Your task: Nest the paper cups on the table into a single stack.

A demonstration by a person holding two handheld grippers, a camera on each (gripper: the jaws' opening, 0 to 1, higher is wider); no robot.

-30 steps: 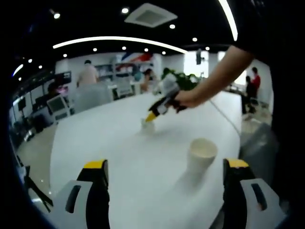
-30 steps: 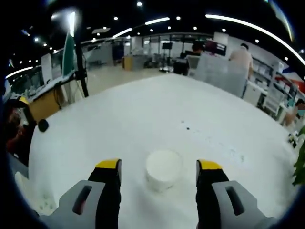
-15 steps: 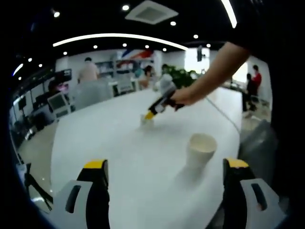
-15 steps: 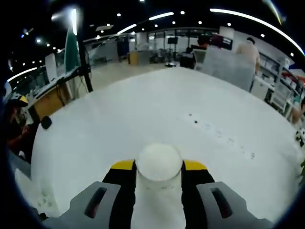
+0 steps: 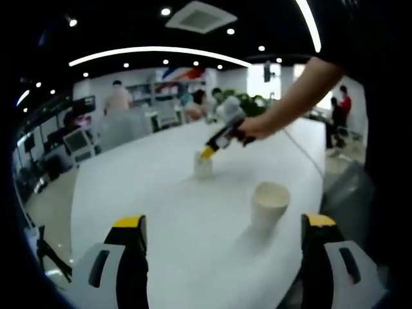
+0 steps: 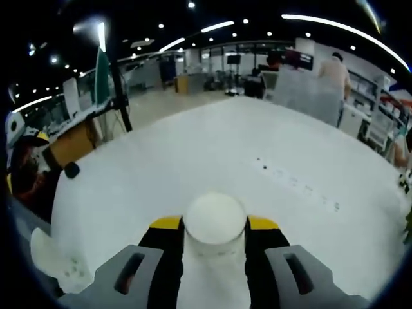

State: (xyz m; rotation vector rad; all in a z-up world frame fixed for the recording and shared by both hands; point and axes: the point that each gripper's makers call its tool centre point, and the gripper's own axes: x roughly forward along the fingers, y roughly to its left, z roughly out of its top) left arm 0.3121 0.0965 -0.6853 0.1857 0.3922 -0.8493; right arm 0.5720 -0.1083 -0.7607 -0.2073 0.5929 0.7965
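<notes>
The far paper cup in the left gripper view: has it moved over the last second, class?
Yes. The far cup, clamped by the right gripper, has lifted off the table.

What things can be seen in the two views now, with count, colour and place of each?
paper cups: two, white; one between the jaws of the right hand-held gripper, one standing free on the table ahead of the left hand-held gripper.
table: one, white, under the cups.
plant: one, green, beyond the far end of the table.
people in the background: several, by desks past the table.
right hand-held gripper: one, grey and black with yellow tips, jaws shut on a cup; also seen far over the table in the left gripper view.
left hand-held gripper: one, same colours, jaws open.
person's arm: one, carrying the right hand-held gripper.
</notes>
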